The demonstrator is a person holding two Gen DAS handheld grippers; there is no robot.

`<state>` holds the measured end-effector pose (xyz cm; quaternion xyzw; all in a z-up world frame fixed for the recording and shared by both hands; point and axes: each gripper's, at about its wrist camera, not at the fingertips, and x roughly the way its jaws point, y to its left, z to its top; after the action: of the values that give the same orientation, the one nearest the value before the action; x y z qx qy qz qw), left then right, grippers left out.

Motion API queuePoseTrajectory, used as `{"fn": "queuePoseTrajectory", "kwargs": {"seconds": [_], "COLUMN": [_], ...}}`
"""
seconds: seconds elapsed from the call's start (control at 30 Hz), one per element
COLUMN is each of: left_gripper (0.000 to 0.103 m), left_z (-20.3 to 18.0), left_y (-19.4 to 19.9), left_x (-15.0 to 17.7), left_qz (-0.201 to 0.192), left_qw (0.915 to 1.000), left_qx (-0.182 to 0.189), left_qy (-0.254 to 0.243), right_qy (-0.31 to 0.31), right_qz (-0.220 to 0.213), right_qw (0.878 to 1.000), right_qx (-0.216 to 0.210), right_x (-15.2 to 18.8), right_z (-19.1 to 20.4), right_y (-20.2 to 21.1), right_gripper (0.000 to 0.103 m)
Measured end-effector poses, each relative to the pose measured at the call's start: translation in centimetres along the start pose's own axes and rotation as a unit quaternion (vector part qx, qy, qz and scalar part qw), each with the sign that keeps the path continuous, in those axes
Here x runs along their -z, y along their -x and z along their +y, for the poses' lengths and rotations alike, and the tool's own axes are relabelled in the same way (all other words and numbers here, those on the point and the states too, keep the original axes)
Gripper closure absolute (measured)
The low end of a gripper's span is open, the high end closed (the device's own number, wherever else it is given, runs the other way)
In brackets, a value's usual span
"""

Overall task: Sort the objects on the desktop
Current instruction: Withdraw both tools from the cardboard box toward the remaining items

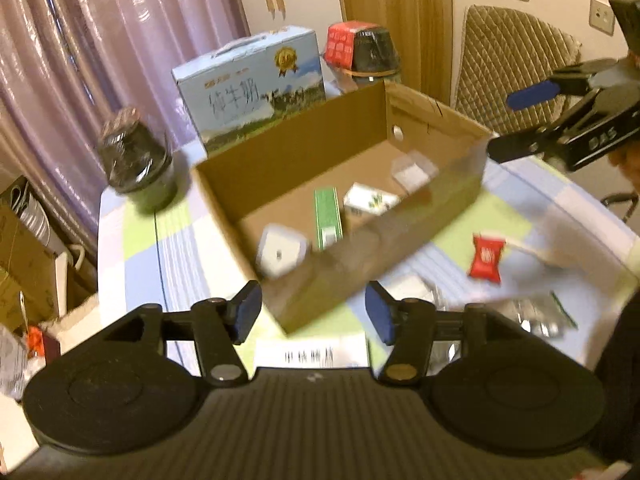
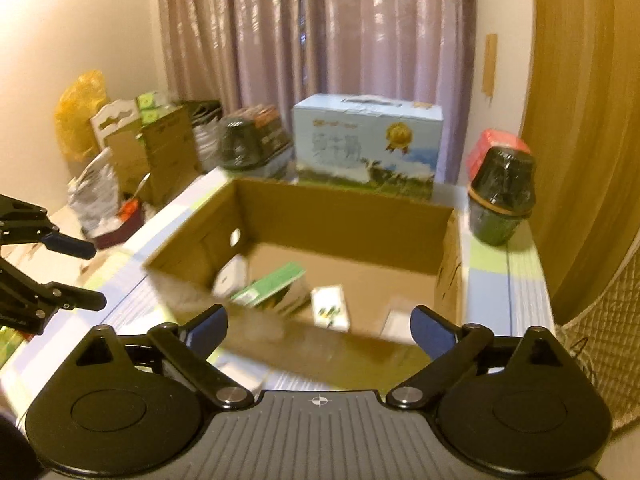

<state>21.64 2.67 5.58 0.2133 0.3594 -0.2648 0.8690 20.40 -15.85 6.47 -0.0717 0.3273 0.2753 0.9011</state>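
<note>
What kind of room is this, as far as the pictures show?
Most likely a room in a home. A table with a checked cloth holds an open cardboard box and a milk carton. Purple curtains hang behind, and a padded chair stands beside.

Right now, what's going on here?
A person with two handheld grippers is sorting table clutter into the open cardboard box. Left gripper and right gripper are both open and empty. Several small packages already lie in the box; a red packet and foil blister packs remain on the table.
</note>
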Motion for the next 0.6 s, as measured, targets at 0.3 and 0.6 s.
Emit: {"fn": "queuePoseTrajectory", "kwargs": {"seconds": [0.3, 0.6], "left_gripper": [0.021, 0.007], "left_z": [-0.3, -0.2], "left_y": [2.9, 3.4], "left_x": [6.1, 9.3], "left_qz": [0.033, 0.050], "left_qw": [0.9994, 0.9987], "left_qx": [-0.009, -0.012], "left_qy": [-0.010, 0.003], "right_qy": [0.004, -0.025], "right_qz": [0.030, 0.053], "right_qw": [0.999, 0.996], "right_qx": [0.023, 0.071], "right_x": [3.3, 5.7], "right_z": [0.0, -3.6], "right_y": [3.0, 6.1], "right_gripper": [0.002, 0.002]}}
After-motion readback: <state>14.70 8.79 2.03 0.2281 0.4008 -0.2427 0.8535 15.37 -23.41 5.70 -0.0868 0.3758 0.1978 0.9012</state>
